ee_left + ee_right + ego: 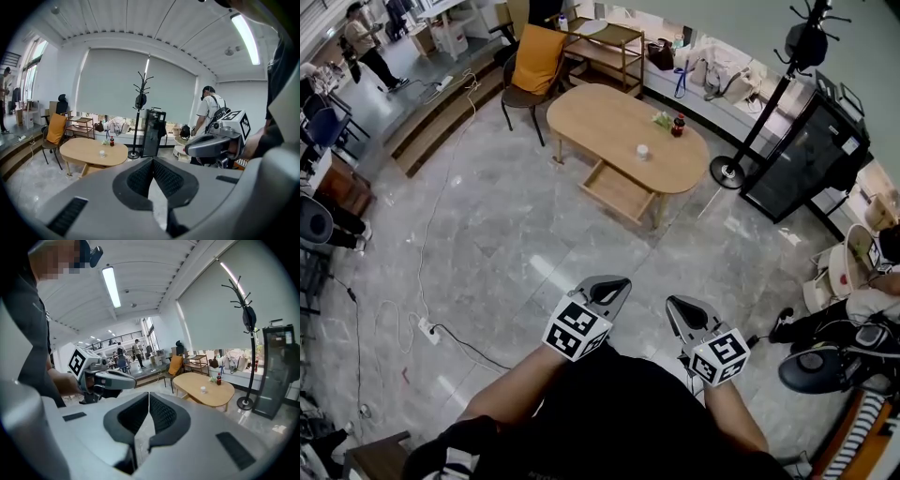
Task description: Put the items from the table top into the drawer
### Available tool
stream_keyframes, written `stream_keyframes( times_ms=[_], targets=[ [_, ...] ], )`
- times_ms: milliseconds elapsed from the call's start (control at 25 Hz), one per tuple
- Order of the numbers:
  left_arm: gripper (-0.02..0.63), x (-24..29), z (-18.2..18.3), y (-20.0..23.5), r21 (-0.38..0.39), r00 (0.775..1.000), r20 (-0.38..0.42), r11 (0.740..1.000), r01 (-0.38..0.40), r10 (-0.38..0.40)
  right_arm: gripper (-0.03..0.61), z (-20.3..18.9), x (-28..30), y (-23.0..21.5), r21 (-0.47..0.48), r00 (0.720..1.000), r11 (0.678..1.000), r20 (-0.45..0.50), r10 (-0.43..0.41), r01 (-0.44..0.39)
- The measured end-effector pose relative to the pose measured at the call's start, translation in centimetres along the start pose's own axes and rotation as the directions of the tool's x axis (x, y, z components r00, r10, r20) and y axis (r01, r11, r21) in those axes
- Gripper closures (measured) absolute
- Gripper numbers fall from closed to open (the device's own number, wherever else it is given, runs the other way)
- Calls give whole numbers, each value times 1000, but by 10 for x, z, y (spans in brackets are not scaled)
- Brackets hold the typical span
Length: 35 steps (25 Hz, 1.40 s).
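An oval wooden table (609, 117) stands across the room, far from both grippers, with an open drawer (617, 190) pulled out below its near edge. On top are a small white cup (642, 151), a dark bottle with a red cap (678, 125) and a small green item (662, 119). My left gripper (614, 282) and right gripper (676, 303) are held side by side close to my body, both shut and empty. The left gripper view shows its jaws (152, 161) together, the table (84, 149) beyond. In the right gripper view the jaws (147, 397) are also together, with the table (213, 394) ahead.
Behind the table are a chair with an orange cloth (536, 58) and a wooden shelf (614, 47). A coat stand (766, 105) and a black cabinet (811, 150) stand to its right. A power strip with cables (428, 330) lies on the floor. A person (867, 305) sits at right.
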State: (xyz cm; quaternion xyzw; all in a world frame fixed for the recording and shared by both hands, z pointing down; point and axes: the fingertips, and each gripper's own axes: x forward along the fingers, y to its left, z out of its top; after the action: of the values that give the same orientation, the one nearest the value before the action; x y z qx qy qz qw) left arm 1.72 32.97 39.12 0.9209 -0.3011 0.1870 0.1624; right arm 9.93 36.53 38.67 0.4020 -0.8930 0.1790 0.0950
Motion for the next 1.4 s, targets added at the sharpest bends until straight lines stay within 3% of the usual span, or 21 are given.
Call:
stream_keyframes(
  times_ms=[200,520,760,1400],
  targets=[
    [612,1,8,59,-31,1000,4,1000,3,-3,575,20,54,-8,-5,1000,1000,-14,-11,11],
    [612,-5,22,130,-1,999,13,999,45,-45,575,47,130,-5,-44,999,998,-34,-42,40],
    [612,-9,10,163,-58,999,-7,998,39,-39,575,53,162,-5,-41,998,999,-62,-25,22],
    [612,37,50,259,-74,999,-27,997,-35,33,575,96,259,-83,7,999,999,-33,35,-34]
  ],
)
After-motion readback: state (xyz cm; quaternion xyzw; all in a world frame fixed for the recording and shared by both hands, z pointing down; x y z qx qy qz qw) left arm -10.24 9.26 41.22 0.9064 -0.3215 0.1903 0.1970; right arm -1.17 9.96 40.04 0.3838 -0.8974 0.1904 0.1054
